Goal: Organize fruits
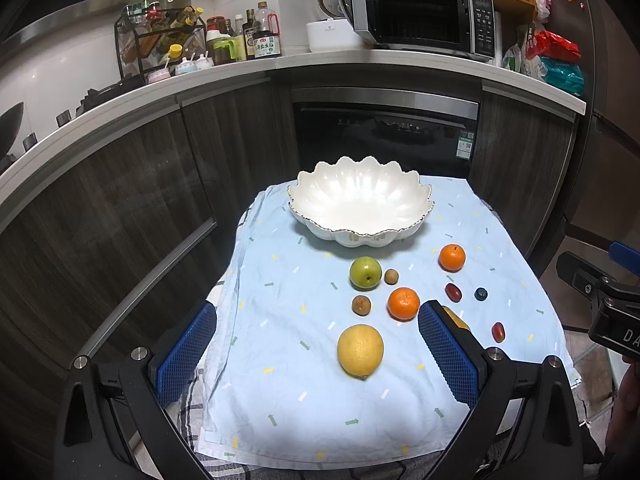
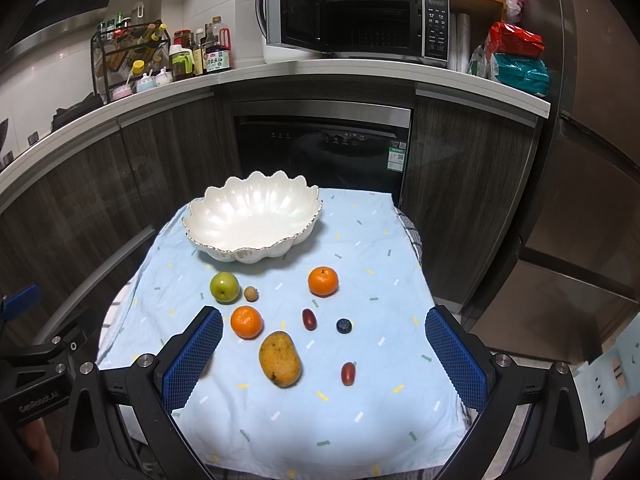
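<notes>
Fruits lie loose on a pale blue patterned cloth (image 1: pixel 280 360), all nearer to us than an empty white scalloped ceramic bowl (image 1: pixel 360 200) at the far end.

From the left wrist view, we hold the left gripper (image 1: pixel 318 344) with its blue pads spread wide and nothing between them. A round yellow citrus fruit (image 1: pixel 360 351) sits almost straight ahead, closest to this gripper. Beyond it we see a green apple (image 1: pixel 365 273), two oranges and small brown fruits. The right gripper's black frame shows at the right edge.

From the right wrist view, our right gripper (image 2: pixel 324 344) is likewise wide apart and empty. An elongated yellow-orange mango (image 2: pixel 280 359) lies just ahead, slightly left of centre, its long axis running near to far with a slight slant. We judge the right hand nearer the mango, the left nearer the citrus.
</notes>
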Tool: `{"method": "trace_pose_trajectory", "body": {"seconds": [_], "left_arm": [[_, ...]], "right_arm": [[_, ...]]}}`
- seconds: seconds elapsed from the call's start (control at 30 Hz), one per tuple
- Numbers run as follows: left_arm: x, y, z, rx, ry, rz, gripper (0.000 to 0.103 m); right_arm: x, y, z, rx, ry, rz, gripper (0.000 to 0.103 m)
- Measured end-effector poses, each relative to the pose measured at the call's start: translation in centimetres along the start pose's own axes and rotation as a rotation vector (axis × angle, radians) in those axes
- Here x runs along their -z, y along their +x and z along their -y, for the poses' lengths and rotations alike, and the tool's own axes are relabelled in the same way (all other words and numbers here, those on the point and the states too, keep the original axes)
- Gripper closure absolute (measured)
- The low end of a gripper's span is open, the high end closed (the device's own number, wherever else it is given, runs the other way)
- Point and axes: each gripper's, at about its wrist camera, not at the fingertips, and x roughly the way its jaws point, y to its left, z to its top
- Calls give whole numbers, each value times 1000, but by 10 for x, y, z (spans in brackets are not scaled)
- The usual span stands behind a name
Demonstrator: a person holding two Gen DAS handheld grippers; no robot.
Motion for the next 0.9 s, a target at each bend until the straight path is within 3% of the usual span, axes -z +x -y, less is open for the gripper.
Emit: {"method": "trace_pose_trajectory", "body": {"seconds": [0.9], "left_arm": [[1, 4, 1, 3, 4, -8, 0]], "right_arm": [[0, 1, 0, -1, 3, -10, 0]]}}
